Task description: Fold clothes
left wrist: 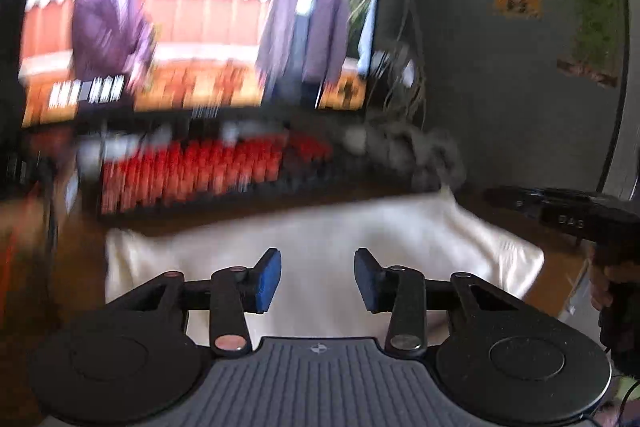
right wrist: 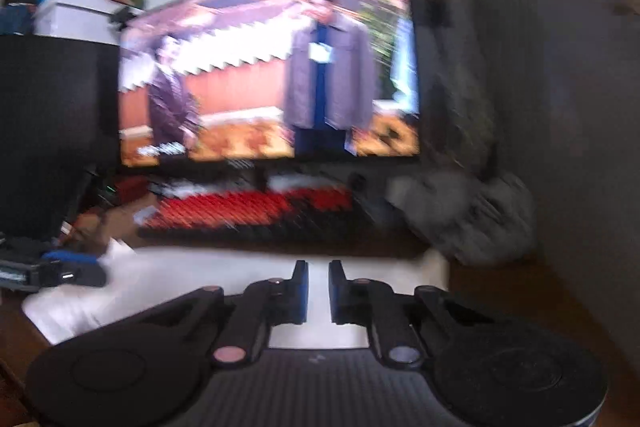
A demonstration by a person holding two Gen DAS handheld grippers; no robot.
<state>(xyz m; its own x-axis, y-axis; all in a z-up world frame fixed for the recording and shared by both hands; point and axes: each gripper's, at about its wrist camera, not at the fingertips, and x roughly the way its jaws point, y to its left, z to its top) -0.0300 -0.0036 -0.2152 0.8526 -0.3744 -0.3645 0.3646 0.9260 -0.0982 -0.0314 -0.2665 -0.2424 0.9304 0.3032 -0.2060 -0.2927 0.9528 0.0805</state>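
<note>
Two hand-held grippers, left apart, right nearly together, above cream garment on wooden table.

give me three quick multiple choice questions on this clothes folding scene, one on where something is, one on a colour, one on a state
1. Where does the white garment lie?
A. in front of the keyboard
B. on top of the screen
C. inside a box

2. What colour are the pads of the left claw?
A. yellow
B. blue
C. green

3. How does the left claw stand?
A. shut on the garment
B. open, holding nothing
C. shut on a cable

Key: 1 A, the cloth is spread nearer than the keyboard; 2 B, both pads show blue; 3 B, a wide gap with only cloth behind.
</note>
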